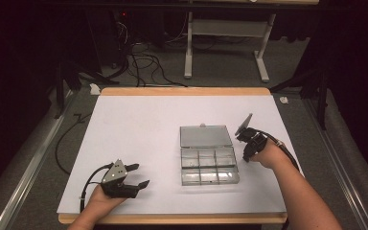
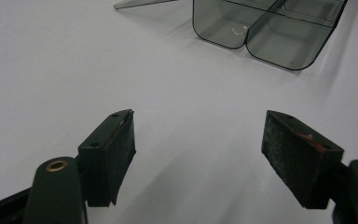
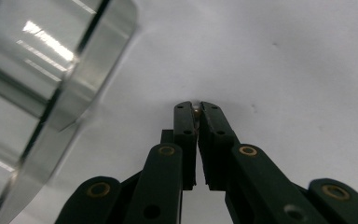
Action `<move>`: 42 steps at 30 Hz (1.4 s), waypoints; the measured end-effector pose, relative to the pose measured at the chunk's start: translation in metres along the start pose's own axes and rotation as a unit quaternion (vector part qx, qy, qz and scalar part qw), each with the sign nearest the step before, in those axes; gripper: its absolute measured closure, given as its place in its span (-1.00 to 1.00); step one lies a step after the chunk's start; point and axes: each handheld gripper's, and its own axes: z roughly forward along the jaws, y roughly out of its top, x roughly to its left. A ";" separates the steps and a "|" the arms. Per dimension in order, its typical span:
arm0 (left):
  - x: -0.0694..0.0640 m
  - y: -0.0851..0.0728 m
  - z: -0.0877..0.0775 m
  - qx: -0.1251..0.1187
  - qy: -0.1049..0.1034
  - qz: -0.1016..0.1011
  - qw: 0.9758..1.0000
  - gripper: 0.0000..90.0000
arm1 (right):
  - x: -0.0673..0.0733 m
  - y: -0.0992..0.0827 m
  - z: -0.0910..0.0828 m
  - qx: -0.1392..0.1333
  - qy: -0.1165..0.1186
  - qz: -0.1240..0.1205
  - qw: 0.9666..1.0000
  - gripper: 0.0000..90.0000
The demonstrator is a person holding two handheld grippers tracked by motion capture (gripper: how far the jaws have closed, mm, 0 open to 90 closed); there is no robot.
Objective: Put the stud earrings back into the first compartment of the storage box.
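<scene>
A clear plastic compartment box (image 1: 209, 165) lies on the white table top (image 1: 139, 120), its lid (image 1: 205, 136) folded back flat behind it. My right gripper (image 1: 246, 156) stands just right of the box, pointing down at the table. In the right gripper view its jaws are shut (image 3: 196, 108) with a tiny pale piece (image 3: 196, 110) pinched at the tips, and the box wall (image 3: 51, 70) looms at the left. My left gripper (image 1: 139, 175) rests near the front left, open and holding nothing (image 2: 198, 140). Ahead of it a box corner (image 2: 265, 32) holds a small white bit (image 2: 237, 30).
The wooden table edge (image 1: 172, 219) runs along the front. Beyond the far edge are cables (image 1: 143, 62) on the floor and a white stand frame (image 1: 225, 43). A grey plate (image 1: 244, 123) rises from the right gripper.
</scene>
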 end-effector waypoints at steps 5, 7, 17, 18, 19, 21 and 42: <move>0.000 0.000 0.000 0.000 0.000 0.000 1.000 -0.42 | 0.006 -0.001 -0.012 -0.015 0.001 -0.020 1.000 0.92; 0.000 0.000 0.000 0.000 0.000 0.000 1.000 -0.42 | 0.010 -0.002 -0.018 -0.020 0.000 -0.022 1.000 0.92; 0.000 0.000 0.000 0.000 0.002 0.000 1.000 -0.42 | 0.028 -0.001 -0.043 -0.033 -0.004 -0.036 0.999 0.92; 0.000 0.000 0.000 0.000 0.003 0.001 1.000 -0.42 | 0.030 0.000 -0.046 -0.036 -0.005 -0.039 0.999 0.92; -0.001 0.000 0.000 0.000 0.002 0.001 1.000 -0.42 | 0.032 0.000 -0.048 -0.034 -0.004 -0.040 0.999 0.92; 0.000 0.000 0.000 0.000 0.002 0.000 1.000 -0.42 | 0.035 0.002 -0.052 -0.038 -0.008 -0.045 0.998 0.92; 0.000 0.000 0.000 -0.001 0.000 0.001 1.000 -0.42 | 0.078 0.031 -0.053 -0.055 -0.007 -0.083 0.995 0.91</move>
